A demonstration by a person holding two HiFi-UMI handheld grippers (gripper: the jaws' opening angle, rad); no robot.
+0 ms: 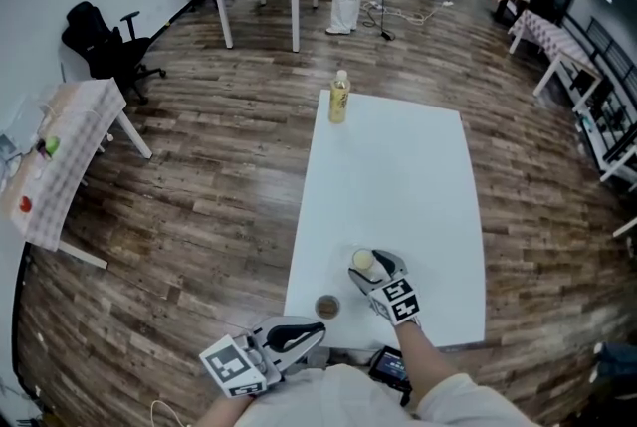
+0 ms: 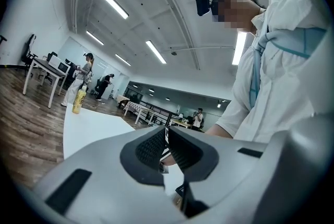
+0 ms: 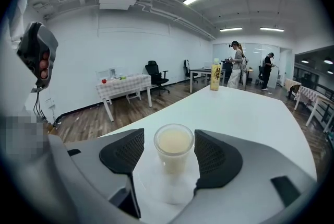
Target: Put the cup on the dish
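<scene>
Cup: clear plastic cup of pale milky liquid stands on white table, between right gripper jaws, which are spread and not touching it.
Dish: small round brown dish, just beside the cup.
Idle: left gripper, jaws pressed together, empty.
Risk: a hard squeeze or tilt would likely spill the nearly full cup.
</scene>
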